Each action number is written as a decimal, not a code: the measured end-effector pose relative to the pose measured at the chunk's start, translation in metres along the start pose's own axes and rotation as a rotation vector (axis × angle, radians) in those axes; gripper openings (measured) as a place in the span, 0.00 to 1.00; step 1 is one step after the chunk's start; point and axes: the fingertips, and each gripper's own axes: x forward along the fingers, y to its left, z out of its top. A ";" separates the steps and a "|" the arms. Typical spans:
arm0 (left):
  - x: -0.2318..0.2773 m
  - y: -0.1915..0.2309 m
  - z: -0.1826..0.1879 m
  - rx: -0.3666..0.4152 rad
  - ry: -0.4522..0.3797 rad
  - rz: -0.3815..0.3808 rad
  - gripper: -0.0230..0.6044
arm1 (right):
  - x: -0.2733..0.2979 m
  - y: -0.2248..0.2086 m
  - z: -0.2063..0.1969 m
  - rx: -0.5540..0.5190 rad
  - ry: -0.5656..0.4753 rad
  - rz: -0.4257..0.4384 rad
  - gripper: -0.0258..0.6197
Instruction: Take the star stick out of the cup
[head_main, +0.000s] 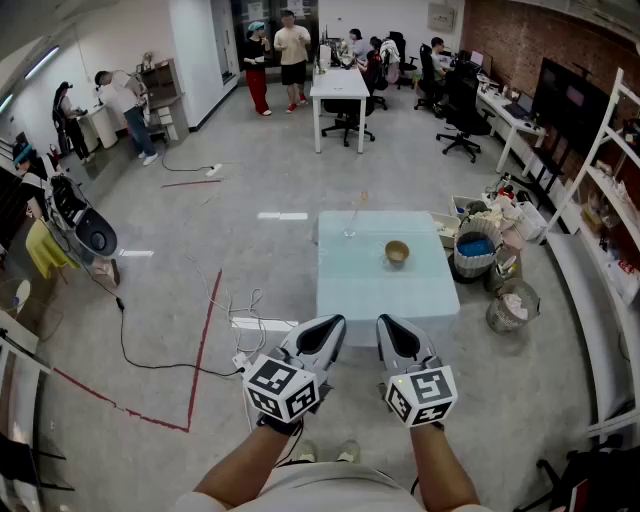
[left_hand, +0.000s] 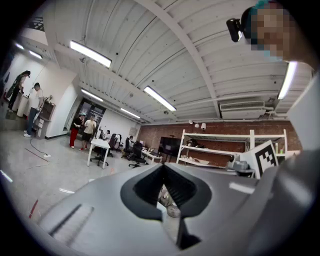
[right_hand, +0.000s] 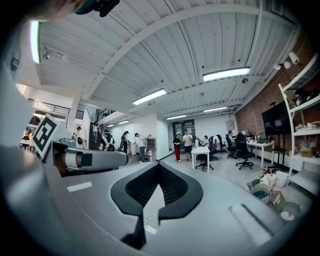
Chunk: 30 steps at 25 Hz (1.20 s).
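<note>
A clear cup (head_main: 349, 231) stands at the far left corner of the small pale-blue table (head_main: 385, 290), and the thin star stick (head_main: 357, 205) rises out of it. A tan bowl (head_main: 397, 253) sits near the table's middle. Both grippers hang close to my body, short of the table's near edge and well away from the cup. My left gripper (head_main: 331, 325) (left_hand: 162, 167) is shut with nothing in it. My right gripper (head_main: 386, 324) (right_hand: 157, 166) is likewise shut and holds nothing. Both gripper views point up at the ceiling, so neither shows the cup.
Baskets of clutter (head_main: 476, 250) and a wire bin (head_main: 512, 308) stand right of the table. A power strip with cables (head_main: 245, 322) lies on the floor at its left, beside a red tape line (head_main: 205, 340). People stand by a white desk (head_main: 340, 85) far behind.
</note>
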 end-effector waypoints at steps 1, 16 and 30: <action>0.000 0.000 0.001 0.000 0.000 -0.001 0.05 | 0.001 0.001 0.001 -0.001 -0.001 0.000 0.05; 0.016 -0.011 -0.010 0.007 0.009 0.019 0.05 | -0.009 -0.016 0.000 0.030 -0.032 0.048 0.06; 0.047 -0.005 -0.021 0.017 0.022 0.050 0.05 | 0.001 -0.053 -0.010 0.078 -0.045 0.059 0.06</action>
